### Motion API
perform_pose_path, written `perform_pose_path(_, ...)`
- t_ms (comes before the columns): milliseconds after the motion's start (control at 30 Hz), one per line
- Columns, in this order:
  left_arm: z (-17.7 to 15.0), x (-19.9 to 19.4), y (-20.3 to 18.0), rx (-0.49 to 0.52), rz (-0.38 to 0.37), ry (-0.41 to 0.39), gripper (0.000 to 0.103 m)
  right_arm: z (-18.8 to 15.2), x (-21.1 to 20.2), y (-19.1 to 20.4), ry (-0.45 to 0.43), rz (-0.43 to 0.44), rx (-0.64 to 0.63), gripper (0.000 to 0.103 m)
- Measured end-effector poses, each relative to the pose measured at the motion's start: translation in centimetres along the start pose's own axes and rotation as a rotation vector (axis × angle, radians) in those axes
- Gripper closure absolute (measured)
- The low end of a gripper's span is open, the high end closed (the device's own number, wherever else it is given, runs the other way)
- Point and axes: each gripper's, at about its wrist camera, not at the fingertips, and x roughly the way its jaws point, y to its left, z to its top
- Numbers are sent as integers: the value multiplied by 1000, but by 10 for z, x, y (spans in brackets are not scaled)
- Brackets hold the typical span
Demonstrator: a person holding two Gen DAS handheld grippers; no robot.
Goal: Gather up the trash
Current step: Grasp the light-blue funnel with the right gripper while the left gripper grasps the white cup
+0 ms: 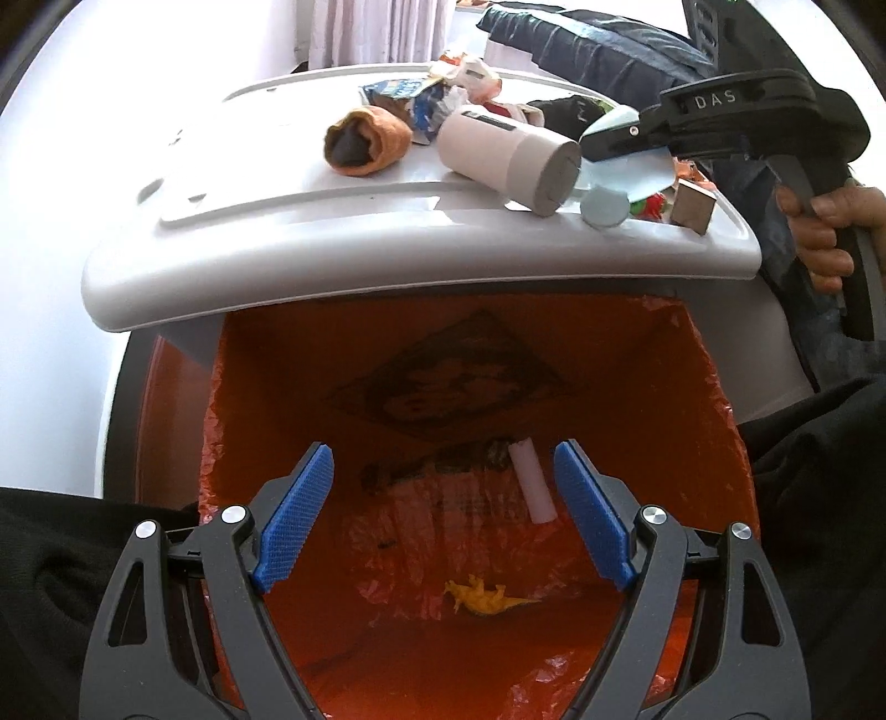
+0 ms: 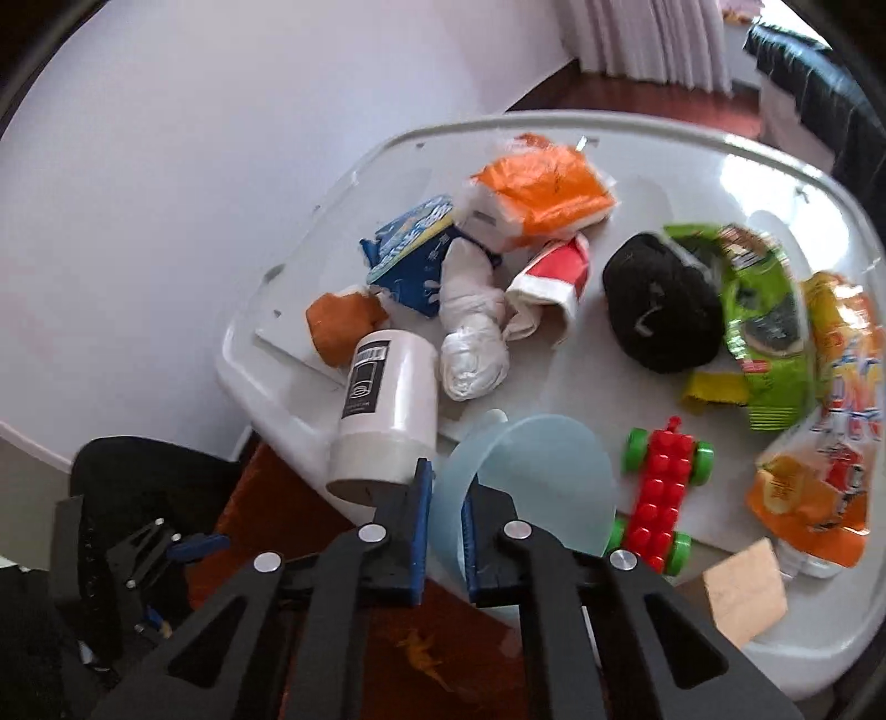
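Observation:
My left gripper (image 1: 443,498) is open and empty over the orange-lined trash bin (image 1: 720,421); a white tube (image 1: 531,479) and a yellow scrap (image 1: 482,598) lie inside. My right gripper (image 2: 443,498) is shut on the rim of a pale blue plastic cup (image 2: 542,471) at the near edge of the white table (image 2: 637,183); the cup also shows in the left wrist view (image 1: 626,177), with the right gripper (image 1: 609,133) on it. On the table lie a white cylinder container (image 2: 387,399), crumpled white tissue (image 2: 476,338), an orange packet (image 2: 542,188), blue wrapper (image 2: 415,249), green snack bag (image 2: 758,310) and orange pouch (image 2: 830,432).
A red and green toy block car (image 2: 662,493), a wooden block (image 2: 745,587), rolled black socks (image 2: 659,304), an orange sock roll (image 2: 340,321) and a red-white sock (image 2: 554,277) share the table. White wall to the left; dark clothing (image 1: 609,44) behind the table.

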Motion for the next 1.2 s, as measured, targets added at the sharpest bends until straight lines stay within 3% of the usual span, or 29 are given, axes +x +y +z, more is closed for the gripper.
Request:
perform_pose_path(167, 13, -8, -8, -13, -21, -11, 23, -1, -43, -2, -161, 27, 64, 93)
perform_pose_path(300, 47, -12, -21, -16, -34, -48, 23, -14, -92, -5, -341, 12, 150, 93)
perform_pose_path(367, 71, -7, -29, -58, -51, -60, 23, -25, -115, -7, -429, -27, 186, 93)
perform_pose_path(467, 100, 2, -37, -139, -60, -63, 23, -38, -133, -10, -485, -66, 206, 93)
perform_pose_path(567, 126, 9, -51, -199, -25, -107, 23, -44, -140, -18, -491, -80, 211, 93)
perform_pose_path(633, 140, 21, -59, -222, 52, -137, 23, -47, -142, -24, -487, -83, 228, 93)
perform_pose_path(900, 163, 71, -54, -304, 182, -106, 24, -48, -140, -26, -479, -69, 231, 93)
perform_pose_path(933, 163, 77, -53, -299, 205, -103, 27, -47, -139, -24, -477, -69, 228, 93)
perform_pose_path(967, 163, 80, -53, -296, 206, -99, 42, -46, -138, -24, -475, -68, 225, 93)
perform_pose_path(1000, 163, 83, -53, -289, 200, -100, 48, -45, -138, -23, -474, -66, 225, 93)
perform_pose_path(1200, 153, 81, -47, -230, 163, -182, 53, -38, -128, -25, -443, -62, 239, 93)
